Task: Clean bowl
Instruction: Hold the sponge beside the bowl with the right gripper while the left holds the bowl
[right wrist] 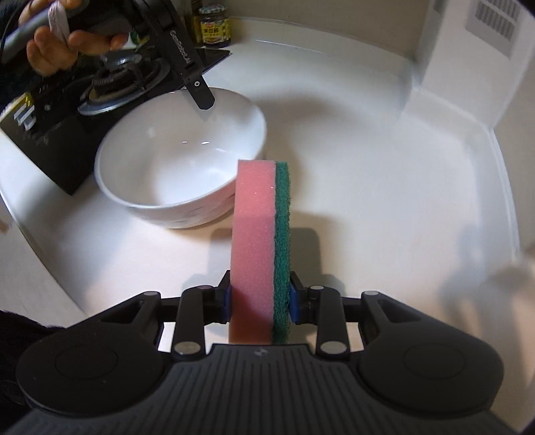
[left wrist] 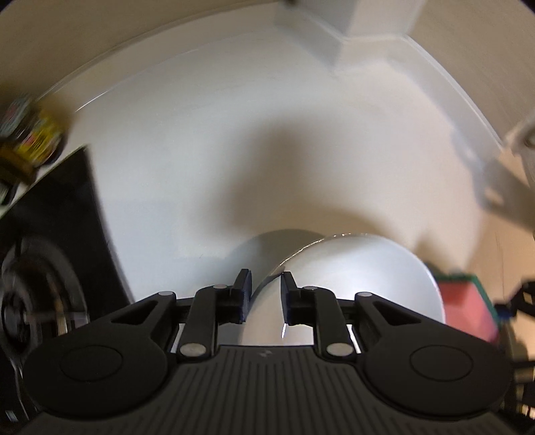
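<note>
A white bowl (right wrist: 174, 160) sits on the white counter, left of centre in the right wrist view. My left gripper (left wrist: 265, 297) straddles the bowl's rim (left wrist: 334, 281), one finger inside and one outside, jaws close on it. In the right wrist view the left gripper (right wrist: 200, 97) reaches down onto the bowl's far rim. My right gripper (right wrist: 259, 299) is shut on a pink sponge with a green scouring side (right wrist: 260, 234), held upright just right of the bowl. The sponge also shows in the left wrist view (left wrist: 468, 304).
A black gas hob (right wrist: 100, 90) with a burner lies left of the bowl. Sauce jars (right wrist: 214, 23) stand behind it by the wall. A white box-shaped fixture (right wrist: 461, 57) stands at the back right corner. The white counter (right wrist: 367, 167) spreads to the right.
</note>
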A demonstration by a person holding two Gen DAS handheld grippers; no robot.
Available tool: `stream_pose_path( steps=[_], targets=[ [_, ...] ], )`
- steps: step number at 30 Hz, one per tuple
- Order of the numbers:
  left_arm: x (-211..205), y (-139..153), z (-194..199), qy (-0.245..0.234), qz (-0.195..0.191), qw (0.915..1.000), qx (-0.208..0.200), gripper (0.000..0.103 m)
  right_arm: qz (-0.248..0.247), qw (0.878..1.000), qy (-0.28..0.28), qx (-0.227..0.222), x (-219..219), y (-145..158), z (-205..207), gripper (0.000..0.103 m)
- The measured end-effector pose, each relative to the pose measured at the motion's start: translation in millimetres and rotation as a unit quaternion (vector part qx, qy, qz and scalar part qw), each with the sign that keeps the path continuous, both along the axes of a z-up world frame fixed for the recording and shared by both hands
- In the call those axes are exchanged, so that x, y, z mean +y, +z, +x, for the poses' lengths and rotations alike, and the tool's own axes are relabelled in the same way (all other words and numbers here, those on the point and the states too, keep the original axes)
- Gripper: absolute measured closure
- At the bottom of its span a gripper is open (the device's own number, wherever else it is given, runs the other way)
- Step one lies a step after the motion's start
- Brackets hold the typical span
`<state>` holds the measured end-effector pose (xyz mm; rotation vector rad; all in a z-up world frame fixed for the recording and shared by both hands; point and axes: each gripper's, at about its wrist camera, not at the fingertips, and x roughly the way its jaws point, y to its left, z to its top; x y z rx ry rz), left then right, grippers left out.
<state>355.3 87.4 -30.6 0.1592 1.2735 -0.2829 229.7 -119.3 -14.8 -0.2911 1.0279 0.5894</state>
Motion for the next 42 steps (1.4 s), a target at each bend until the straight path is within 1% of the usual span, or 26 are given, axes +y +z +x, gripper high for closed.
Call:
stream_pose_path(
  steps=[2, 4, 5, 7, 8, 9, 10, 12, 14, 16, 18, 22, 24, 26, 29, 32, 33, 35, 38, 40, 41, 42],
  targets=[
    [10, -4, -16, 0.051, 0.001, 0.9987, 0.004, 0.085, 0.014, 1.0, -0.016, 0.004, 0, -1, -2, 0.076],
    [18, -7, -29, 0.093, -0.006, 0.9955, 0.016, 0.091, 0.019, 1.0, -0.02, 0.005, -1, -1, 6, 0.076],
    [23, -10, -40, 0.122, -0.019, 0.9919, 0.032, 0.093, 0.013, 1.0, -0.018, 0.001, -1, -1, 11, 0.076],
    [29, -14, -54, 0.155, -0.045, 0.9852, 0.057, 0.099, -0.009, 1.0, -0.003, -0.013, 4, 0, 27, 0.076],
    [32, -17, -64, 0.175, -0.065, 0.98, 0.069, 0.1, -0.015, 1.0, 0.005, -0.014, 7, 0, 33, 0.076],
    [35, -21, -73, 0.194, -0.085, 0.974, 0.081, 0.098, -0.026, 0.999, 0.018, -0.015, 11, -1, 41, 0.076],
    [36, -23, -82, 0.21, -0.096, 0.9693, 0.084, 0.097, -0.039, 0.999, 0.034, -0.017, 16, -2, 48, 0.076],
    [31, -22, -97, 0.231, -0.088, 0.967, 0.063, 0.097, -0.061, 0.996, 0.065, -0.022, 24, -4, 60, 0.076],
    [26, -21, -111, 0.251, -0.08, 0.9638, 0.042, 0.097, -0.076, 0.992, 0.096, -0.026, 29, -4, 62, 0.076],
    [22, -21, -118, 0.271, -0.07, 0.9597, 0.023, 0.099, -0.085, 0.991, 0.101, -0.032, 28, -4, 56, 0.076],
    [14, -19, -121, 0.289, -0.053, 0.9558, -0.001, 0.098, -0.081, 0.993, 0.083, -0.032, 23, -4, 45, 0.076],
    [-3, -17, -117, 0.316, -0.029, 0.9477, -0.034, 0.095, -0.039, 0.999, -0.007, -0.023, 9, -1, 13, 0.076],
    [-5, -13, -118, 0.332, -0.022, 0.942, -0.044, 0.095, -0.012, 0.999, -0.045, -0.012, 4, 0, 2, 0.076],
    [-7, -13, -119, 0.347, -0.021, 0.9365, -0.049, 0.095, 0.02, 0.997, -0.08, 0.003, -2, 1, -20, 0.076],
    [-5, -15, -121, 0.368, -0.023, 0.9281, -0.049, 0.095, 0.03, 0.996, -0.086, 0.018, 1, 1, -48, 0.076],
    [-11, -21, -123, 0.382, -0.027, 0.9226, -0.042, 0.096, 0.019, 0.998, -0.065, 0.012, 12, 4, -73, 0.076],
    [-13, -23, -125, 0.384, -0.028, 0.9221, -0.038, 0.096, 0.017, 0.998, -0.06, 0.013, 15, 4, -76, 0.076],
    [-16, -24, -127, 0.375, -0.029, 0.9259, -0.031, 0.096, 0.015, 0.998, -0.057, 0.012, 16, 4, -77, 0.075],
    [-11, -27, -120, 0.337, -0.059, 0.9394, 0.013, 0.087, 0.008, 0.998, -0.07, 0.006, 5, 2, -60, 0.076],
    [-7, -30, -110, 0.297, -0.081, 0.95, 0.056, 0.081, -0.002, 0.998, -0.063, -0.003, 1, 1, -43, 0.076],
    [-4, -31, -102, 0.271, -0.092, 0.9547, 0.08, 0.079, -0.007, 0.998, -0.058, -0.006, -1, 1, -34, 0.076],
    [-2, -32, -95, 0.254, -0.098, 0.9571, 0.099, 0.078, -0.017, 0.999, -0.048, -0.015, 0, 1, -24, 0.076]
  ],
)
